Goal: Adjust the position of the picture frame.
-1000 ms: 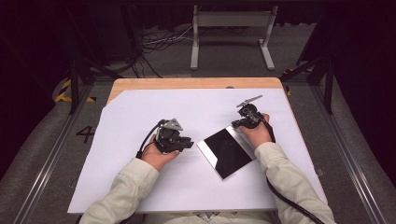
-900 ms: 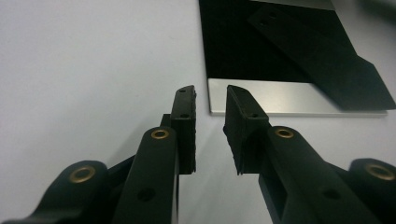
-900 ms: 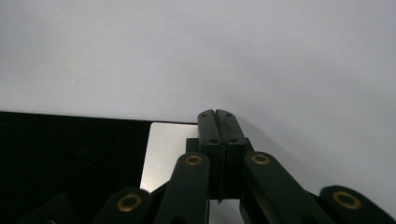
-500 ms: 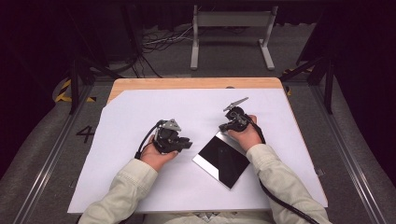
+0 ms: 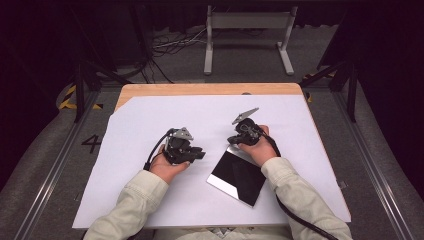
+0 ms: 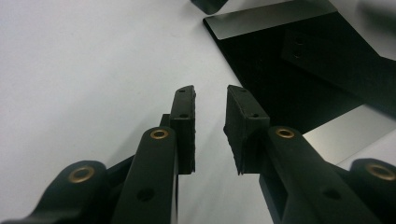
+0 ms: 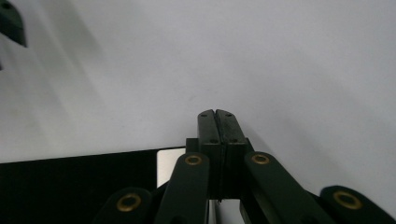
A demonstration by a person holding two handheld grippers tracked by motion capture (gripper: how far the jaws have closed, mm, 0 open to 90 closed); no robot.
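Note:
A glossy black square plate (image 5: 237,177) lies flat on the white sheet (image 5: 150,200), right of centre. In the left gripper view the plate (image 6: 289,79) sits just right of the jaws; in the right gripper view the plate (image 7: 74,186) lies under them at the lower left. My right gripper (image 5: 232,141) is at the plate's far corner, jaws pressed together with nothing seen between them (image 7: 216,114). Whether its tips touch the plate I cannot tell. My left gripper (image 5: 200,152) rests on the sheet left of the plate, open and holding nothing (image 6: 210,93).
The white sheet covers most of a wooden table (image 5: 210,89), whose far edge shows bare. Beyond the table stand a metal frame (image 5: 247,35) and cables on the floor. Rails run along both sides of the table.
My right hand has moved left toward the table's middle, and the black plate has slid left and nearer along with it. The left hand has stayed put.

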